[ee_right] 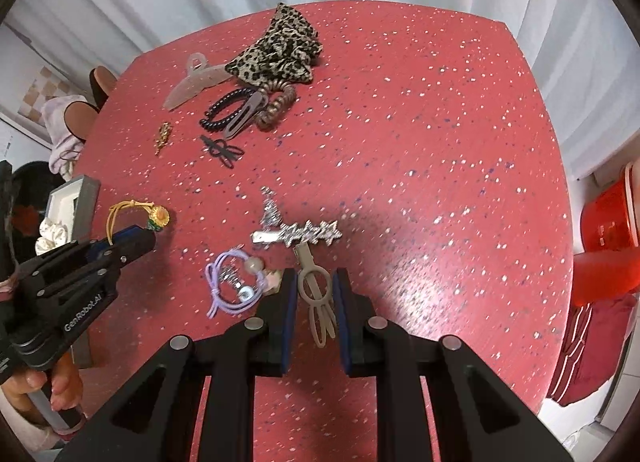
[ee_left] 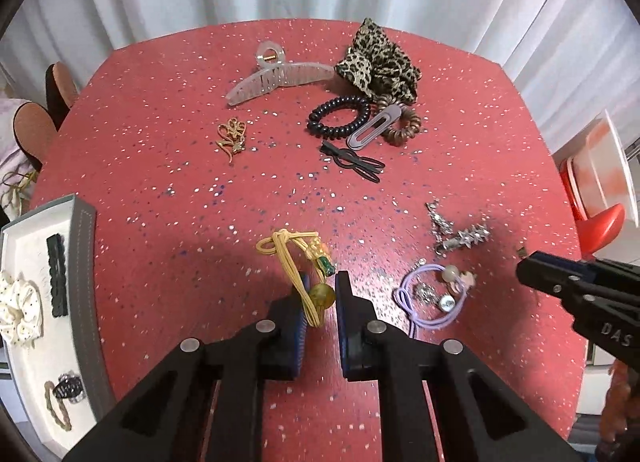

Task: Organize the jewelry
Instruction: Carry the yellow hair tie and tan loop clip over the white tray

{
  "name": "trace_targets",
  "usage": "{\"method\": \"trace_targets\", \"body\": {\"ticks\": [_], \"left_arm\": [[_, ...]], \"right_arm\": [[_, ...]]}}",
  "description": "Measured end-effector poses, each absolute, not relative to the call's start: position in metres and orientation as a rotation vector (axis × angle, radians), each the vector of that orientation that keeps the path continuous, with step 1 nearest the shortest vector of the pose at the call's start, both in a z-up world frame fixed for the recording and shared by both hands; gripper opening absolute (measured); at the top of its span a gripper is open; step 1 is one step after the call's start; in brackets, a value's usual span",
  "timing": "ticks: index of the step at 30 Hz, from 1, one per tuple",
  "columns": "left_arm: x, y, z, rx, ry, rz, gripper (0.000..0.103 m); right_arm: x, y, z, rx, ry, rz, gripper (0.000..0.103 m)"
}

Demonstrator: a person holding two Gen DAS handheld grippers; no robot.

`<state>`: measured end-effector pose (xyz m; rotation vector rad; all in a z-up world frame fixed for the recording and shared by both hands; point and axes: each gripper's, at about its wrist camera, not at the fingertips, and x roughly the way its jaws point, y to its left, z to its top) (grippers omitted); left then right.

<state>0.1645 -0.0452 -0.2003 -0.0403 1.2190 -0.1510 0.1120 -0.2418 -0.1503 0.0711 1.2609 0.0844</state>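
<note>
My left gripper (ee_left: 322,294) is open around a yellow hair tie (ee_left: 298,262) with a green and amber charm, which lies on the red speckled table (ee_left: 160,166). My right gripper (ee_right: 316,290) is open around a beige hair clip (ee_right: 316,294) lying flat between its fingers. A purple hair tie with beads (ee_right: 236,282) lies left of it. A silver star clip (ee_right: 300,234) and a silver brooch (ee_right: 270,210) lie just beyond. A white-lined grey tray (ee_left: 82,262) at the table's left edge holds a cream scrunchie (ee_left: 18,314), a black clip and a ring.
Further back lie a clear claw clip (ee_left: 276,78), a leopard scrunchie (ee_left: 380,62), black (ee_left: 340,116) and brown spiral ties, a grey clip (ee_left: 374,126), a black clip (ee_left: 354,162) and a gold brooch (ee_left: 232,138). A red stool (ee_right: 608,222) stands at the right.
</note>
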Motion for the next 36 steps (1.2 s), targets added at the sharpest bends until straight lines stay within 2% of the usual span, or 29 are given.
{"method": "trace_targets", "body": {"ticks": [18,36], "left_arm": [[0.108,0.003,-0.158,-0.1,1.177,-0.136,0.014],[0.06,0.121,-0.128,-0.216,1.102,0.028,0.014]], "right_arm": [[0.084,-0.195,-0.137,0.073,1.272,0.116,0.02],[0.091,-0.065,-0.119,-0.052,1.249,0.294,0.019]]}}
